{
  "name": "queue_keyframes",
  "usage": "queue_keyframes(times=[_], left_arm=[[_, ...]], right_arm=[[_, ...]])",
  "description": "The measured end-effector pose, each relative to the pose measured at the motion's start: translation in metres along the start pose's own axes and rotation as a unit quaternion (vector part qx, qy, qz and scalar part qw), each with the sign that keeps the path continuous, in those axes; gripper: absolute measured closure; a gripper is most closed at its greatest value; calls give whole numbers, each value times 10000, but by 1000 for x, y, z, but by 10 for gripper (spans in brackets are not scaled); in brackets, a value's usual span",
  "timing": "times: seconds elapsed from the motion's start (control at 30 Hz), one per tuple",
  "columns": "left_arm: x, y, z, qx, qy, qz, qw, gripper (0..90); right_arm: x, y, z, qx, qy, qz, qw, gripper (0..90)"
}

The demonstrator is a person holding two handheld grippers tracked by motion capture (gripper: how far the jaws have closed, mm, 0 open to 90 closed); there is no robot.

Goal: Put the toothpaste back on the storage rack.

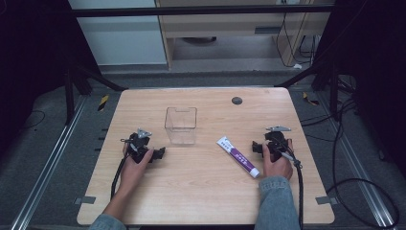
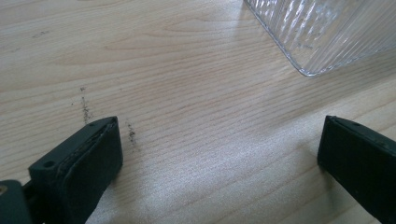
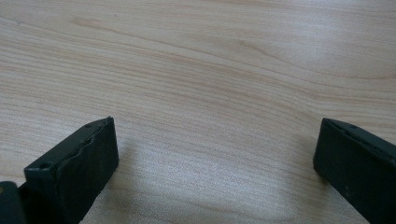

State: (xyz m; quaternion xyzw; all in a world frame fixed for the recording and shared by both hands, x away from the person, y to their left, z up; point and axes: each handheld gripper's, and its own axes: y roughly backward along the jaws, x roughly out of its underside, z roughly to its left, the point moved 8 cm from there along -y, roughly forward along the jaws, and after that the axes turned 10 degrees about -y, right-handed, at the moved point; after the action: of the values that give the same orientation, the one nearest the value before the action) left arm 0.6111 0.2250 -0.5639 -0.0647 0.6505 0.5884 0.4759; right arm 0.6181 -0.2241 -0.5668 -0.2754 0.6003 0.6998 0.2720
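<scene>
- Your left gripper [image 1: 160, 152] rests on the tabletop [image 1: 201, 191], jaws wide and empty, near the clear plastic container [image 1: 181, 125].
- Your right gripper [image 1: 256, 146] gapes wide too, just beside the toothpaste tube [image 1: 238, 156] lying flat.

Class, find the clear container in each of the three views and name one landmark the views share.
High view: the clear container stands upright at the table's middle, ahead of the left gripper.
Left gripper view: its ribbed corner is at the top right, beyond the open jaws.
Right gripper view: not in it; bare wood lies between the jaws.
Shared landmark: the light wood-grain table.
</scene>
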Motion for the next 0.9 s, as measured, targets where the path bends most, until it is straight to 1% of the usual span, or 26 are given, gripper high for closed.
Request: queue_keyframes(times=[0.37,0.73,0.83,0.9], left_arm=[[0,0,0,1,19,-7,10000,0],[0,0,0,3,29,-10,10000,0],[0,0,0,2,28,-9,10000,0],[0,0,0,2,25,-8,10000,0]], right_arm=[[0,0,0,2,5,1,10000,2],[-1,-1,1,69,-75,-15,9999,2],[-1,-1,1,75,-73,-14,9999,3],[-1,0,1,32,-4,8,10000,15]])
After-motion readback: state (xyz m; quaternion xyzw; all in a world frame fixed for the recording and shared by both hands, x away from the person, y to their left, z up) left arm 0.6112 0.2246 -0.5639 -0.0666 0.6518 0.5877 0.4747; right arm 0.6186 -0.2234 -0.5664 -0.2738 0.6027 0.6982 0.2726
